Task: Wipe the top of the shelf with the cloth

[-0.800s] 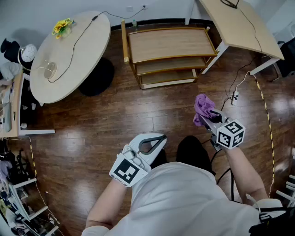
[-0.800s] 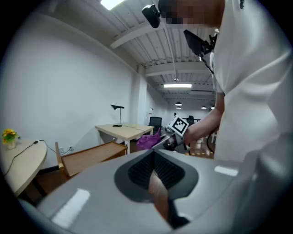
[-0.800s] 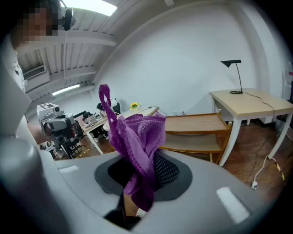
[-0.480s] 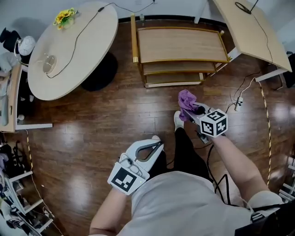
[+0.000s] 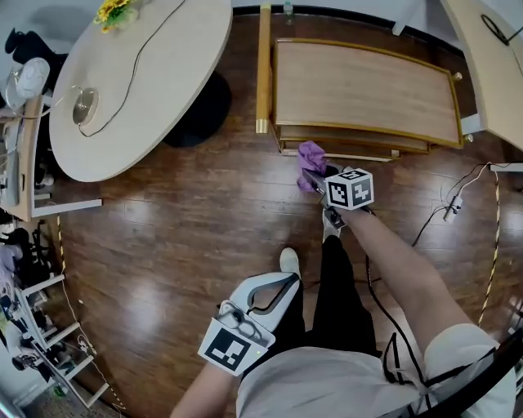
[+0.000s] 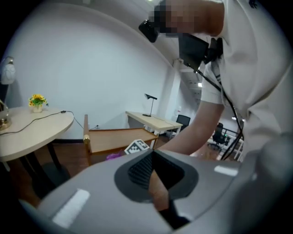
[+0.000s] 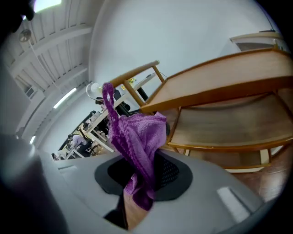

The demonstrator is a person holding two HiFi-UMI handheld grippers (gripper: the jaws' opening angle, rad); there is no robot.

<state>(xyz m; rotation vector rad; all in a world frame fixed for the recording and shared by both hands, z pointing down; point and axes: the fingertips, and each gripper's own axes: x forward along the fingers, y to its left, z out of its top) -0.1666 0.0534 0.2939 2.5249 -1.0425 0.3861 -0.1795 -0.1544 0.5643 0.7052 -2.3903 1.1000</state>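
Note:
The wooden shelf (image 5: 364, 90) stands straight ahead, its bare top facing up, with lower tiers beneath. My right gripper (image 5: 315, 175) is shut on the purple cloth (image 5: 311, 153), held just in front of the shelf's near left corner and below its top. In the right gripper view the cloth (image 7: 137, 132) bunches up out of the jaws, and the shelf top (image 7: 219, 80) runs off to the right above it. My left gripper (image 5: 274, 287) hangs back by my body, shut with nothing in it. Its view shows the shelf (image 6: 116, 137) far ahead.
A round table (image 5: 131, 73) with a cable and yellow flowers (image 5: 114, 10) stands left of the shelf. A desk (image 5: 498, 49) is at the right. A power strip and cable (image 5: 453, 208) lie on the wooden floor to the right. Cluttered racks (image 5: 33, 326) line the left edge.
I have stepped closer to the shelf. My right gripper has carried the cloth forward, from over open floor to the shelf's front. The left gripper stays near my body.

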